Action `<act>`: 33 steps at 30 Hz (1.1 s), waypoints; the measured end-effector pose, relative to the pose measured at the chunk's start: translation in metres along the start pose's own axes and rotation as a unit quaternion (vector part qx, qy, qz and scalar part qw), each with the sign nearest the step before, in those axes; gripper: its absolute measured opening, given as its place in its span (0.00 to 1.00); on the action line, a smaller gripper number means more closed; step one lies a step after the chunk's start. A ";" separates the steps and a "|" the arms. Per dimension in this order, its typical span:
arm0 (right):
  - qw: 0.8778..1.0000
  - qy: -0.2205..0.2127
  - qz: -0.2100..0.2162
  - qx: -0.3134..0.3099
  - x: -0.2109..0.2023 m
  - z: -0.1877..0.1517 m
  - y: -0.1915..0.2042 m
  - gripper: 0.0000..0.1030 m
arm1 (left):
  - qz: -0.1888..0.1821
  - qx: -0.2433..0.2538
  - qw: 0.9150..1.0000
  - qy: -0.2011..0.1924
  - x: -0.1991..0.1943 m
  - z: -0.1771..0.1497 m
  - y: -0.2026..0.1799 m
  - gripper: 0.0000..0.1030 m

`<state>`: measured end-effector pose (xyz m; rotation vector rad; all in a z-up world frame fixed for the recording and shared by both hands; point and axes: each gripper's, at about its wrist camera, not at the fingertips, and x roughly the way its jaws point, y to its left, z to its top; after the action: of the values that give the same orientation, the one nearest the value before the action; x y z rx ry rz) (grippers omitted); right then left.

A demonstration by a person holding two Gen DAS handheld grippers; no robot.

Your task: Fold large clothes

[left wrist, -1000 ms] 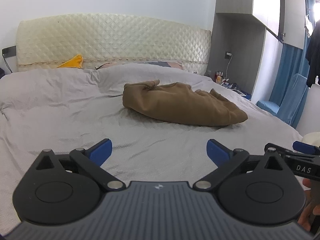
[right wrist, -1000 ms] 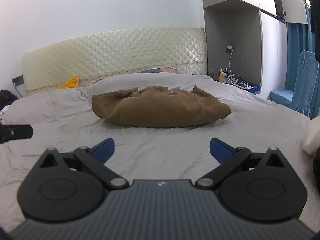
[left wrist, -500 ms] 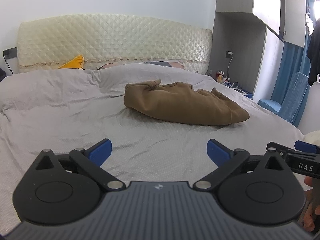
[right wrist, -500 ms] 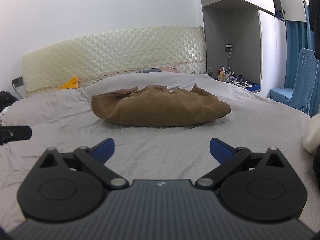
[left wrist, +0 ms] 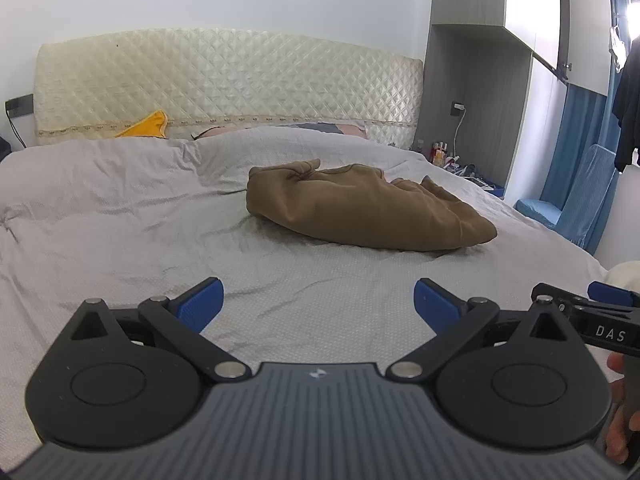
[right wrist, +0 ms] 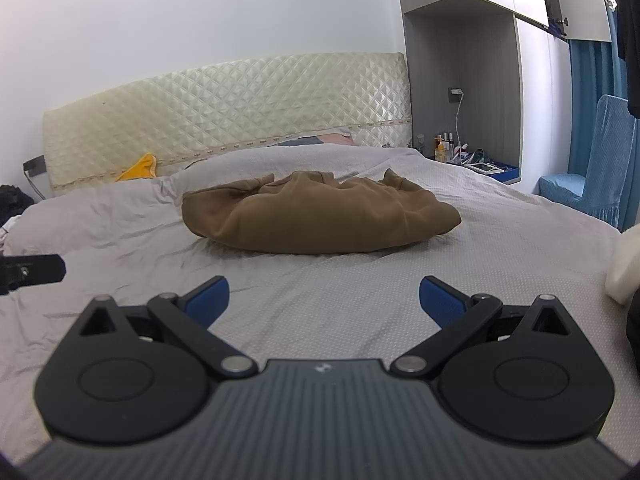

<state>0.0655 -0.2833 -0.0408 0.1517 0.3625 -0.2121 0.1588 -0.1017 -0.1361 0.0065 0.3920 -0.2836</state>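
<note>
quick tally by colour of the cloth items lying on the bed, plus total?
Brown: 1, the crumpled garment mid-bed on the grey cover.
Yellow: 1, a cloth by the headboard.
Total: 2.
Both the left gripper and the right gripper are open and empty, short of the garment.

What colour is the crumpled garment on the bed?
The garment is plain tan-brown, with no pattern; it shows best in the right wrist view.

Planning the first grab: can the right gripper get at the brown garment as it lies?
Probably yes. The right gripper is open and aimed at the brown garment, with only bare grey sheet between them. It must still move forward.
</note>
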 end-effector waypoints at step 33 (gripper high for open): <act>1.000 -0.003 0.001 0.003 -0.001 -0.002 0.001 1.00 | 0.000 0.001 1.000 -0.009 -0.004 -0.001 -0.005 1.00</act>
<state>0.0642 -0.2821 -0.0418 0.1577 0.3552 -0.2123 0.1533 -0.1055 -0.1355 0.0066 0.3744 -0.2833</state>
